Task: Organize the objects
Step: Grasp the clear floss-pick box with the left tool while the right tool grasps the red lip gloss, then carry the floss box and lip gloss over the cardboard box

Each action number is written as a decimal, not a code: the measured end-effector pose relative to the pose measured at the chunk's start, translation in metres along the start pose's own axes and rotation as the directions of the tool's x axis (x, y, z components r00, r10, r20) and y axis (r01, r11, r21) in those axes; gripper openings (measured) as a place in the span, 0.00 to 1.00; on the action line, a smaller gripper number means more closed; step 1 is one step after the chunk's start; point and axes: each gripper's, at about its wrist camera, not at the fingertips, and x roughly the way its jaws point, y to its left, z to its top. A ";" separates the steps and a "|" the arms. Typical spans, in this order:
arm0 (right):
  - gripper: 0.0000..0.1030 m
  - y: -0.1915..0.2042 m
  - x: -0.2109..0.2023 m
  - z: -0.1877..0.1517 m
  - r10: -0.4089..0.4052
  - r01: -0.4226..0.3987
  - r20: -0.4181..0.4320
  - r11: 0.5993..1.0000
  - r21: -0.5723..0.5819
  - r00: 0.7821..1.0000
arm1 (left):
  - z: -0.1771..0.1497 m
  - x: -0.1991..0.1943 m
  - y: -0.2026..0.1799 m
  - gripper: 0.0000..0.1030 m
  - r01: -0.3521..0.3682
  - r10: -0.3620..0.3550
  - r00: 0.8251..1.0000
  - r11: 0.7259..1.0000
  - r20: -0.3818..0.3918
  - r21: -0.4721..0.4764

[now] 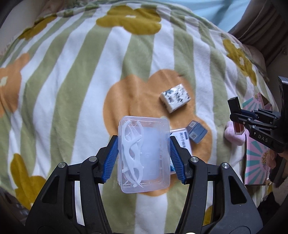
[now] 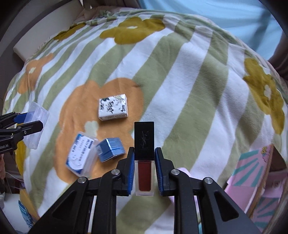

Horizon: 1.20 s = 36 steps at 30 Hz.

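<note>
My left gripper [image 1: 143,158] is shut on a clear plastic box of white floss picks [image 1: 143,154] and holds it above the blanket; it also shows in the right wrist view [image 2: 36,126]. My right gripper [image 2: 144,169] is shut on a red lipstick with a black cap [image 2: 144,160], also seen at the right in the left wrist view [image 1: 237,117]. On the blanket lie a white patterned box [image 2: 113,107], a blue box [image 2: 110,151] and a white-and-blue labelled case [image 2: 81,156].
A striped flowered blanket [image 2: 180,81] covers the surface. A pink-and-teal patterned box [image 1: 257,158] stands at the right edge, with a pink soft item [image 1: 234,135] beside it. A light blue surface [image 2: 216,12] lies behind.
</note>
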 end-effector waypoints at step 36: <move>0.19 0.047 -0.187 -0.033 -0.117 0.061 0.127 0.922 0.381 0.985 | 0.012 -0.153 -0.115 0.51 0.059 -0.089 0.991 0.958 0.096 0.279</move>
